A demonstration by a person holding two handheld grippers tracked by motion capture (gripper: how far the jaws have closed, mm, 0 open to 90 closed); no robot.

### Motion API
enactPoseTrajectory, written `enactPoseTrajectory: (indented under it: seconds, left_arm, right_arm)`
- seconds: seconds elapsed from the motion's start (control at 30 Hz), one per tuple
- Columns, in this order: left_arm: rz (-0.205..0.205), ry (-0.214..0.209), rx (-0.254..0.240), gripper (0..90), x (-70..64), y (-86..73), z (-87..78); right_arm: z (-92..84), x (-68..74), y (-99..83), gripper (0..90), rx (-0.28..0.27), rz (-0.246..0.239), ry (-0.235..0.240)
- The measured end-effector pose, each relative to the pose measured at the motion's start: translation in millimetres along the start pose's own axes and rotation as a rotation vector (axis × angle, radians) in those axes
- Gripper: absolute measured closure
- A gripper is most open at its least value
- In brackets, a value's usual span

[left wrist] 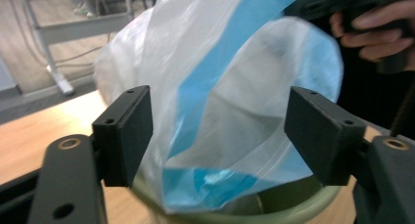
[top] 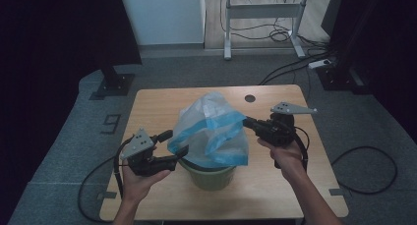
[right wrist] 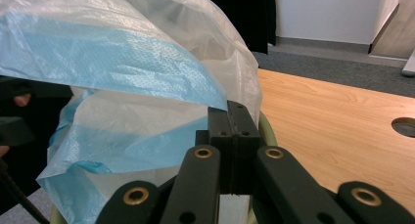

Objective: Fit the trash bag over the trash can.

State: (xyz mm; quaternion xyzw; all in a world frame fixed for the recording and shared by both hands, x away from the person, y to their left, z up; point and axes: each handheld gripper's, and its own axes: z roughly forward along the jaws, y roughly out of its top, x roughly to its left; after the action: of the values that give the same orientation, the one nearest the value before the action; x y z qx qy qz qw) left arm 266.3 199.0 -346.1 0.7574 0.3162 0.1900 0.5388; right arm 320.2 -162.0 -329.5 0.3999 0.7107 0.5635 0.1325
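Observation:
A clear plastic bag [top: 211,129] with a blue band at its mouth stands puffed up out of a green bin [top: 212,177] on the wooden table [top: 157,107]. My right gripper [top: 247,122] is at the bag's right side; in the right gripper view its jaws [right wrist: 230,121] are shut on the bag's blue edge [right wrist: 122,62]. At the bag's left side my left gripper [top: 177,142] is open. In the left gripper view [left wrist: 220,131] the bag [left wrist: 230,87] hangs between the pads, which do not press on it, above the bin's rim [left wrist: 293,212].
A round hole [top: 250,98] sits near the table's far edge. Beyond the table, cables [top: 290,36] lie on the grey floor by a desk frame [top: 263,11]. Bare tabletop [right wrist: 333,116] lies on either side of the bin.

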Motion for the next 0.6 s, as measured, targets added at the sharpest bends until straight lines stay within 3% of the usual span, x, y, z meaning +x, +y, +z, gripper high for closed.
enactPoseTrajectory:
  seconds: [0.1,0.2,0.33,0.5,0.6]
  left_arm:
    - [-0.01,0.042,0.016,24.1,5.4,-4.4,2.0]
    - [-0.034,0.058,0.027,22.4,11.9,-8.8,4.6]
    - [-0.055,0.04,0.042,22.9,17.6,-11.1,7.7]
    - [-0.021,0.02,0.041,58.2,14.3,-9.9,11.9]
    - [-0.041,-0.049,0.038,83.7,21.1,-8.5,10.3]
  right_arm:
    - [-0.9,-0.9,0.6,89.4,-0.002,0.009,0.006]
    - [-2.9,-2.4,0.8,89.4,-0.003,0.01,0.004]
    - [-6.1,-3.7,1.0,89.4,-0.006,0.015,0.012]
    - [-6.0,-2.8,0.8,89.4,-0.007,0.016,0.016]
    - [-7.0,-4.2,0.8,89.4,-0.005,0.014,0.01]
